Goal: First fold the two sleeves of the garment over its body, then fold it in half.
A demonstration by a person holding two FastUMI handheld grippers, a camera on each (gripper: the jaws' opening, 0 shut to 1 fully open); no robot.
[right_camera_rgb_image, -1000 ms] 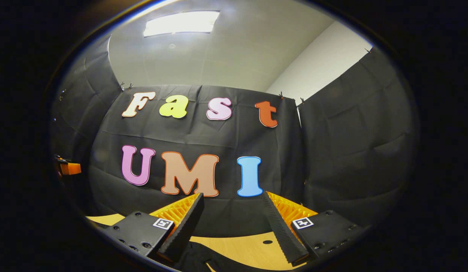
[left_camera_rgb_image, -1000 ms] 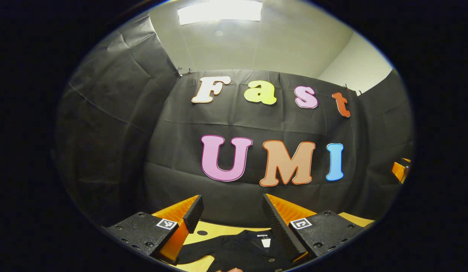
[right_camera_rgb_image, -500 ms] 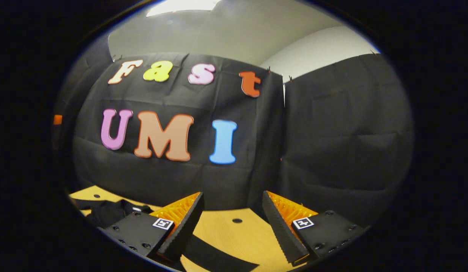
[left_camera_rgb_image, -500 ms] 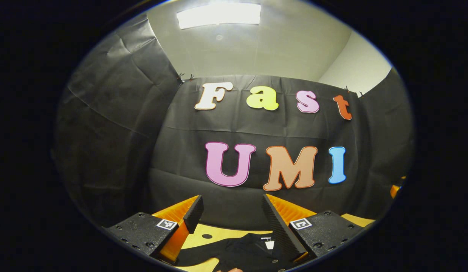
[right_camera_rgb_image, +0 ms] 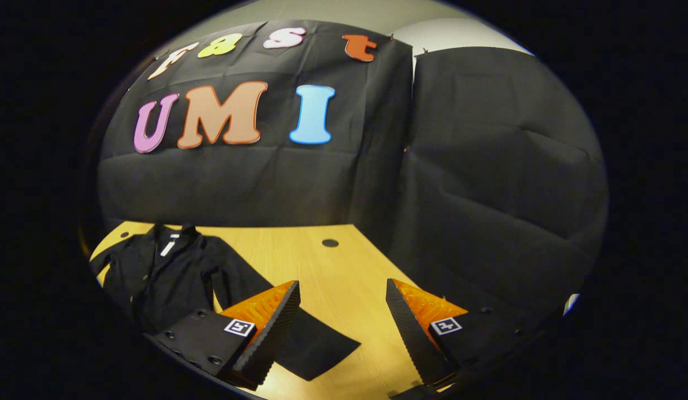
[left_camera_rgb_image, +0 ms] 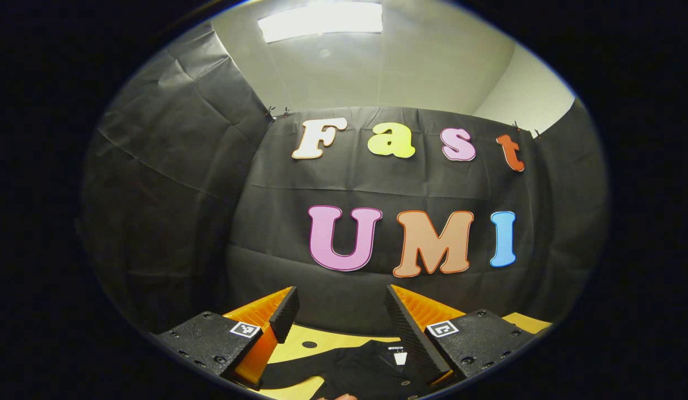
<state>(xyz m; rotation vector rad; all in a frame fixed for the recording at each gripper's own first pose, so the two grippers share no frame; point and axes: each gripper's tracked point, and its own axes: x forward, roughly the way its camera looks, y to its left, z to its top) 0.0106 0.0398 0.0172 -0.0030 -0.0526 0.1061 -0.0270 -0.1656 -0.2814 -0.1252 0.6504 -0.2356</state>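
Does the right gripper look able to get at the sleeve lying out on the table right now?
Probably yes. The right gripper is open above the table, and the sleeve lies flat just beyond its fingers with nothing lying between them.

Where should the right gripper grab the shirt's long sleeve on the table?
Probably at the cuff end of the sleeve, coming down from above. It lies flat and stretched away from the black shirt, just ahead of the open right gripper, so pinching there lets it swing over.
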